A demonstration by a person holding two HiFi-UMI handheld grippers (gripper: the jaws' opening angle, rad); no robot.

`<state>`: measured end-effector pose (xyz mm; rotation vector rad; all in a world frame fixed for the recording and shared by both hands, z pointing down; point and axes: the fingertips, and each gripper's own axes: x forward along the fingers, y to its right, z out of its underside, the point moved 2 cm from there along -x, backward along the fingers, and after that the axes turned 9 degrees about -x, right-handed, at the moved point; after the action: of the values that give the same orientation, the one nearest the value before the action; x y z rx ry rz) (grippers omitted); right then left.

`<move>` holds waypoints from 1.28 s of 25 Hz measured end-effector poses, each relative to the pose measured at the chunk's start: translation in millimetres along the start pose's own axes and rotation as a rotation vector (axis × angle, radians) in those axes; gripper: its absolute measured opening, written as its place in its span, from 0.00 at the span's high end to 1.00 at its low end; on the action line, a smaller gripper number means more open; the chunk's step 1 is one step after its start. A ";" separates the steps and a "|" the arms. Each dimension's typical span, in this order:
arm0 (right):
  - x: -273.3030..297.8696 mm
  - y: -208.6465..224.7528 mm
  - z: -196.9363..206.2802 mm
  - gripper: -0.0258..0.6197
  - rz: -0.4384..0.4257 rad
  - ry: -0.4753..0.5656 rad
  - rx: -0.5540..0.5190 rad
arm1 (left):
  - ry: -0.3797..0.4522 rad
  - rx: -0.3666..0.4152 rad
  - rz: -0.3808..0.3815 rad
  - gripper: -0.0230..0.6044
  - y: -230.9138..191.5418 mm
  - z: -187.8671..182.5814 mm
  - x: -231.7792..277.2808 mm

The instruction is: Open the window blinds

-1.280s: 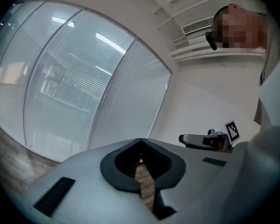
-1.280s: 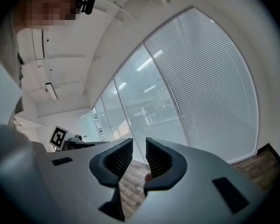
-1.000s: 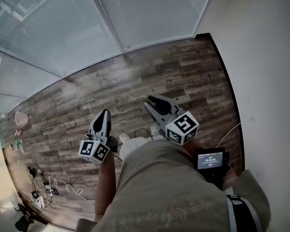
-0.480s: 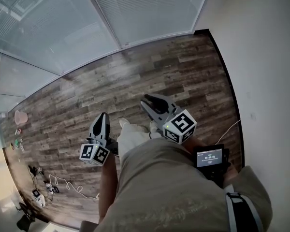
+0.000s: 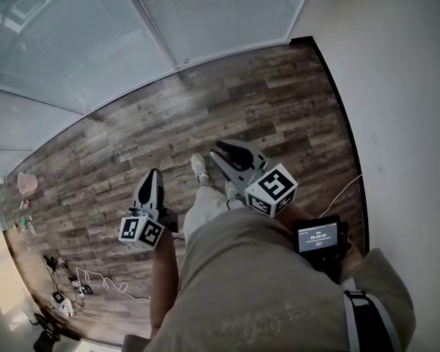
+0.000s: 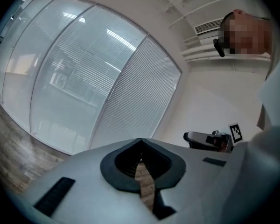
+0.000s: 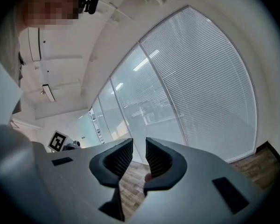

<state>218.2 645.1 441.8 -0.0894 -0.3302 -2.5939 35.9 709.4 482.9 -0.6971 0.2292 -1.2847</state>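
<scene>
The window blinds (image 5: 220,9) hang down with slats shut, filling the window at the top of the head view, well ahead of both grippers. They also show in the left gripper view as blinds (image 6: 135,101) and in the right gripper view as blinds (image 7: 210,87). My left gripper (image 5: 155,174) hovers over the wood floor, jaws shut on nothing (image 6: 140,146). My right gripper (image 5: 227,151) is held a little further forward. Its jaws stand apart with nothing between them (image 7: 139,146).
A glass partition (image 5: 51,42) runs to the left of the blinds. A white wall (image 5: 403,86) borders the right side. Cables and small items (image 5: 73,284) lie on the floor at lower left, and a white cable (image 5: 345,193) near the wall. The person's shoe (image 5: 198,166) steps forward.
The person has stepped forward toward the window; a foot now shows between the grippers. Both grippers shifted slightly with the body. Neither jaw opening has changed.
</scene>
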 end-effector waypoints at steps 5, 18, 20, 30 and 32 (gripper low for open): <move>13.7 10.8 -4.0 0.84 0.005 0.005 0.005 | -0.004 0.007 0.008 0.94 -6.8 -17.0 20.4; 114.0 56.1 -44.8 0.84 0.045 0.022 -0.002 | -0.024 0.009 0.058 0.94 -69.6 -84.9 93.1; 127.5 59.9 -50.2 0.84 0.055 0.027 -0.006 | -0.026 0.016 0.066 0.94 -79.6 -96.3 101.6; 195.4 59.1 -67.9 0.84 0.090 0.053 -0.026 | -0.032 0.026 0.098 0.94 -142.6 -146.9 121.5; 210.8 58.4 -70.4 0.84 0.094 0.066 -0.029 | -0.031 0.025 0.105 0.94 -158.5 -155.7 124.9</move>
<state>65.8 475.5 412.9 -0.0283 -0.2587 -2.5025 -136.0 521.1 482.9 -0.6744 0.2214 -1.1745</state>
